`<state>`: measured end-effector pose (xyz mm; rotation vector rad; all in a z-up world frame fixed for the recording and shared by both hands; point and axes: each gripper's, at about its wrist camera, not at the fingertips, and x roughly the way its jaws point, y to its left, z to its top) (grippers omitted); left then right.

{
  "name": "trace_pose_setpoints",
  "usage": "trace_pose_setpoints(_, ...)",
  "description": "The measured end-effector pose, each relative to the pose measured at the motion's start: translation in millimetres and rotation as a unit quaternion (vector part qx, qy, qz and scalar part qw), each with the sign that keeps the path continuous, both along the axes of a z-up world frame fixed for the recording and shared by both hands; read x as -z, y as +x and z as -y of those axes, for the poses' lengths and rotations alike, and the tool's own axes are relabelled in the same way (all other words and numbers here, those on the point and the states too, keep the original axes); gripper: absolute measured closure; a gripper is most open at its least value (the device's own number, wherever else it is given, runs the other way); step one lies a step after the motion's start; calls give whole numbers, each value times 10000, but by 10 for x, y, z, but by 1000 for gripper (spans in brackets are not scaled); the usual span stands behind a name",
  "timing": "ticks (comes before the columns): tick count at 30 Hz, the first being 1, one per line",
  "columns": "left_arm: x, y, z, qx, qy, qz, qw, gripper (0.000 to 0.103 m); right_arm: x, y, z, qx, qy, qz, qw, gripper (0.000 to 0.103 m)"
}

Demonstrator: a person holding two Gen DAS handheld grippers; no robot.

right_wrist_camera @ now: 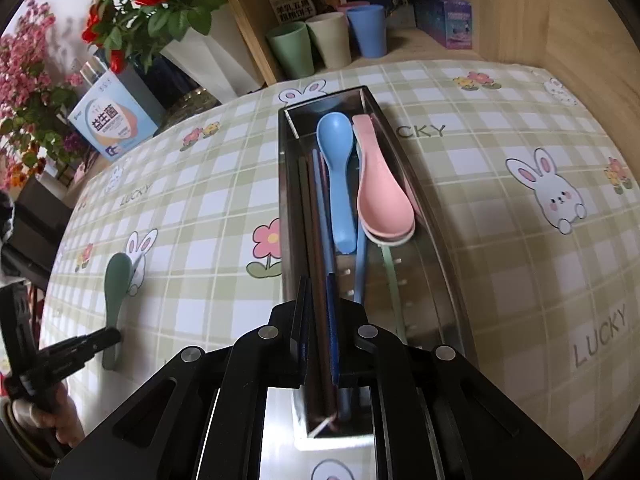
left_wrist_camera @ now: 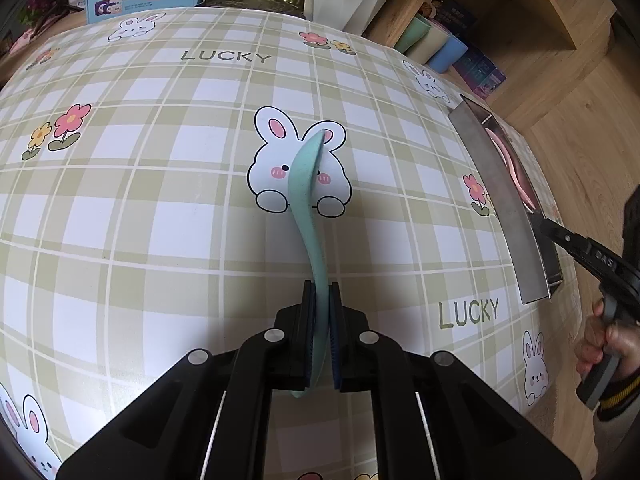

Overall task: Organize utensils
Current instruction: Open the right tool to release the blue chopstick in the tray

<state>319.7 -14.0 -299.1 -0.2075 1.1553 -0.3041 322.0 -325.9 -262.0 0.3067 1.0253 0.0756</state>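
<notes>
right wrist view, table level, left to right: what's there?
left gripper → green spoon → metal tray wall → chopsticks → blue spoon → pink spoon → bunny print

1. The checked tablecloth (left_wrist_camera: 160, 200) carried the word "LUCKY" printed several times: far centre and near right in the left wrist view, and at the far left, beside the metal tray, and near right in the right wrist view, where the tray cut one print to "CKY".
2. The right gripper (left_wrist_camera: 560, 236) bore raised letters reading "DAS".
3. A light-blue box (right_wrist_camera: 114, 122) at the far left showed large Chinese characters "益生菌"; its smaller print was too small to read.
4. Packages on the wooden shelf (right_wrist_camera: 440, 46) carried Chinese print, too blurred to read.
</notes>
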Motion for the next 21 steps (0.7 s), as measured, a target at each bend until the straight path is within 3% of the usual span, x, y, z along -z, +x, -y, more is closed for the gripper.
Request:
trace_pose_setpoints(7, -21, 39, 18, 55, 83, -173, 9998, 97, -104, -215, -7, 14, -67, 177, 9998, 95)
trace_pose_setpoints(15, -197, 36, 98, 89, -154, -176, 9997, 97, -128, -255, 122, 181, -154, 218, 9995, 91)
trace_pose_setpoints(17, -283, 45, 162, 134, -248, -144, 9995, 97, -134, -253, 164, 246, -131, 219, 9994, 85)
trace_pose_setpoints(19, -352, 64, 239, 173, -320, -133, 9993, 97, -154, -257, 198, 314, -132, 259, 9991, 64)
trace_pose_setpoints(21, -417, 103, 350, 229, -444, -155, 9986, 97, -190, -269, 245, 358, -101, 375, 9986, 60)
